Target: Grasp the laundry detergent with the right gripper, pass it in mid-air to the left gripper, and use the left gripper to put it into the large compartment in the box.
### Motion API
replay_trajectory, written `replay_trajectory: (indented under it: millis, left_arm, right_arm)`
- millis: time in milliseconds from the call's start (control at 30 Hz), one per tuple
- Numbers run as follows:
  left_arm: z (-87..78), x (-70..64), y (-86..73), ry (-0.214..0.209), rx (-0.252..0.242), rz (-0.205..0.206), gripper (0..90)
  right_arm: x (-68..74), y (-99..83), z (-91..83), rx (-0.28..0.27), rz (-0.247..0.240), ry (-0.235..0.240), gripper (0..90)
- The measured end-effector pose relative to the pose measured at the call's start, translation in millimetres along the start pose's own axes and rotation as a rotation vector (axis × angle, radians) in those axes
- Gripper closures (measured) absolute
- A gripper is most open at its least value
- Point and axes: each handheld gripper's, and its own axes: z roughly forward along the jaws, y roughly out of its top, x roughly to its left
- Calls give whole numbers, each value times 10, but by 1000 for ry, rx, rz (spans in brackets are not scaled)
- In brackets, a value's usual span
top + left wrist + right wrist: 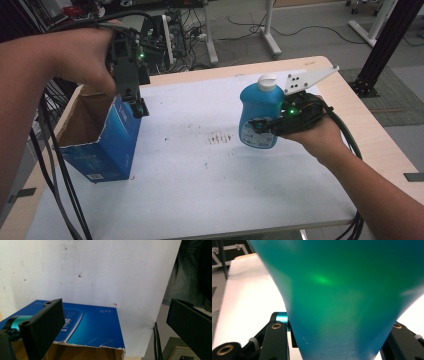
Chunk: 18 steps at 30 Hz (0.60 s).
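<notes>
High view: open blue box (pixel 112 145), right gripper (pixel 265 125) clasps bottle (pixel 260 112)

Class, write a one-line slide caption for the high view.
Right gripper grips blue bottle; left gripper at open blue box.

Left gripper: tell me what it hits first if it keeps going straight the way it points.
Probably the blue cardboard box: the left gripper hangs open right above its torn top edge, one jaw at the box wall. Past that lies the white table sheet; depth is unclear.
</notes>
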Motion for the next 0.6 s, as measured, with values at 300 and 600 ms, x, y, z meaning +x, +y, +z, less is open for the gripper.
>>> replay_trajectory:
  millis: [300,600]
  left_arm:
    - [-31,-133,77,3,-2,34,16]
    - [-26,-246,143,6,-5,62,17]
  right_arm:
    - [219,333,108,25,-56,86,469]
    - [385,467,301,43,-93,159,470]
